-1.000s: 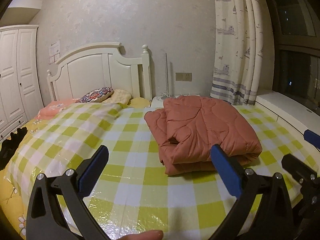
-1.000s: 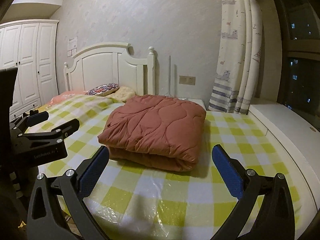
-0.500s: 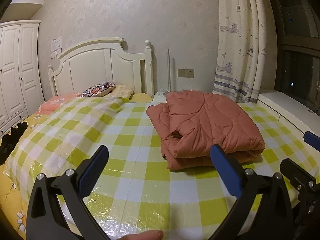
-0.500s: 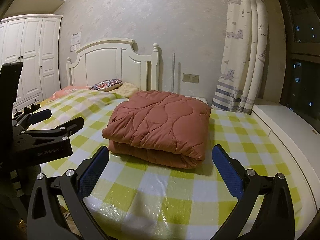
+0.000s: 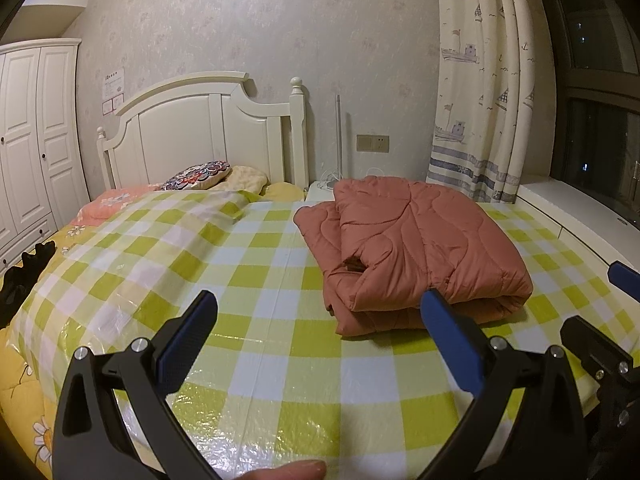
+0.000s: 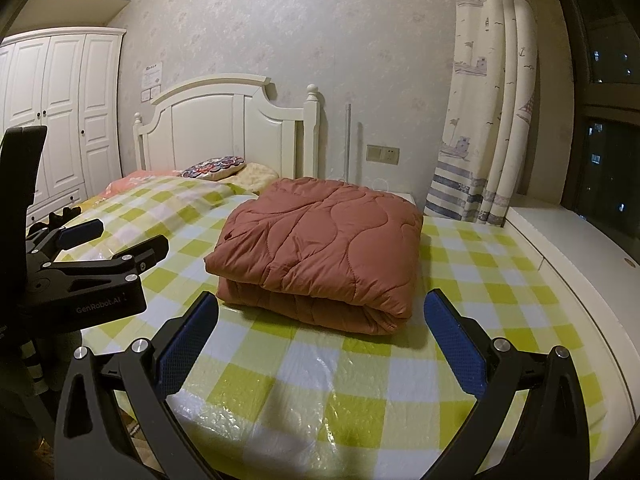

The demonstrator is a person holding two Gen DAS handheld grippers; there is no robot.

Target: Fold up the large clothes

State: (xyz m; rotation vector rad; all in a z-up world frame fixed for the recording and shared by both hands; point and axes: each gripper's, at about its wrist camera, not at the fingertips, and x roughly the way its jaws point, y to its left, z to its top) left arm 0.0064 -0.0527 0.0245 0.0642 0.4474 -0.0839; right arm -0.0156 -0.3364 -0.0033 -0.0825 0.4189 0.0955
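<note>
A rust-red quilted garment lies folded into a thick stack on the bed's green-and-white checked plastic cover. My left gripper hovers open over the cover, near and left of the stack, nothing between its blue pads. My right gripper is open too, held in front of the stack's folded front edge without touching it. In the left wrist view the right gripper shows at the right edge. In the right wrist view the left gripper shows at the left.
A white headboard and pillows stand at the bed's far end. A white wardrobe is at the left. A curtain, a white window ledge and a dark window are at the right. A fingertip shows at the bottom edge.
Both grippers have drawn back and risen slightly from the folded stack, staying open. The stack itself has not moved.
</note>
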